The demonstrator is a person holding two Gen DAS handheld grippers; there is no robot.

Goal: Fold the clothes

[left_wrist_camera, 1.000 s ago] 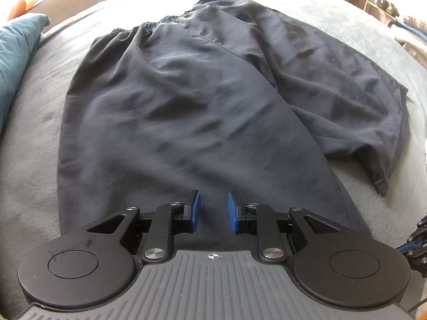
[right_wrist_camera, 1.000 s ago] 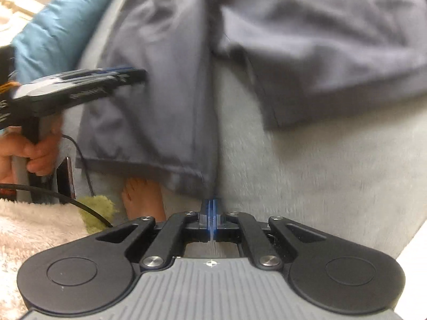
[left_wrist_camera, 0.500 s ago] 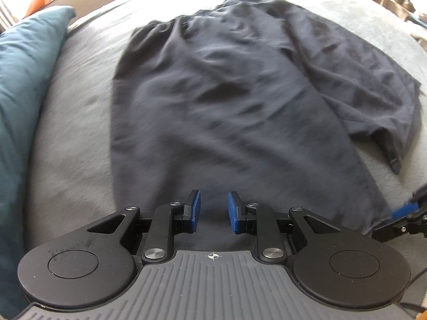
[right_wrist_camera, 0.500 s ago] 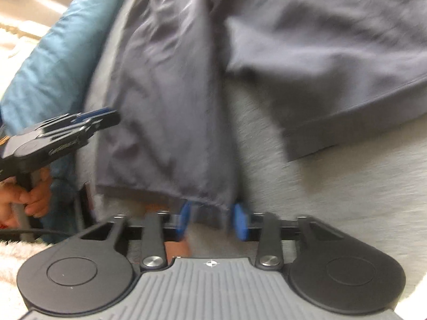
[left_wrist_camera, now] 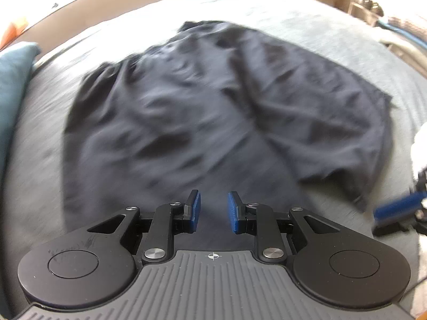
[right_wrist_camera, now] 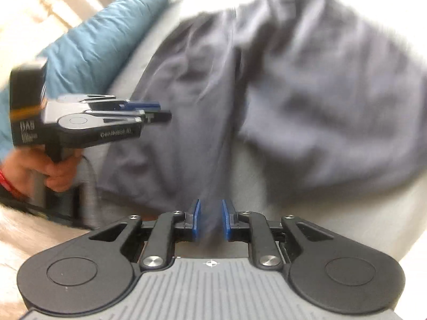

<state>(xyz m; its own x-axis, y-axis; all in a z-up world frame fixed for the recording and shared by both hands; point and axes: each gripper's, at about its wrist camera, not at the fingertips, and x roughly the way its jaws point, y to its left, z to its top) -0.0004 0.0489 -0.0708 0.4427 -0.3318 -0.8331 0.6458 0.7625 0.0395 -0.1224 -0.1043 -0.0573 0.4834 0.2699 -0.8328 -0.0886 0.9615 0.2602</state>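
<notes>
Taking the shorts [left_wrist_camera: 213, 112] as the landmark: a teal pillow [left_wrist_camera: 12, 80] lies well to their left, at the edge of the grey bed [left_wrist_camera: 40, 138] they are spread on. The shorts are dark, wrinkled and blurred, waistband at the far end, and two legs run toward the cameras. Over the near hem of the left leg is the left gripper [left_wrist_camera: 213, 210], its blue pads apart with nothing between them, only cloth showing below the gap. Right of the shorts' right leg, a blurred blue-tipped tool enters from the edge; that is the right gripper [left_wrist_camera: 397, 210]. In the right wrist view the pillow [right_wrist_camera: 101, 40] again lies left of the shorts [right_wrist_camera: 307, 93], and in front of it a hand [right_wrist_camera: 45, 165] holds the left gripper [right_wrist_camera: 157, 109] side-on, level over the left leg's outer edge. At the near hem of that leg is the right gripper [right_wrist_camera: 210, 221], pads parted; blurred cloth shows in the gap, and whether it touches the pads cannot be told. Bare bed [right_wrist_camera: 333, 213] lies beneath the right leg's hem.
</notes>
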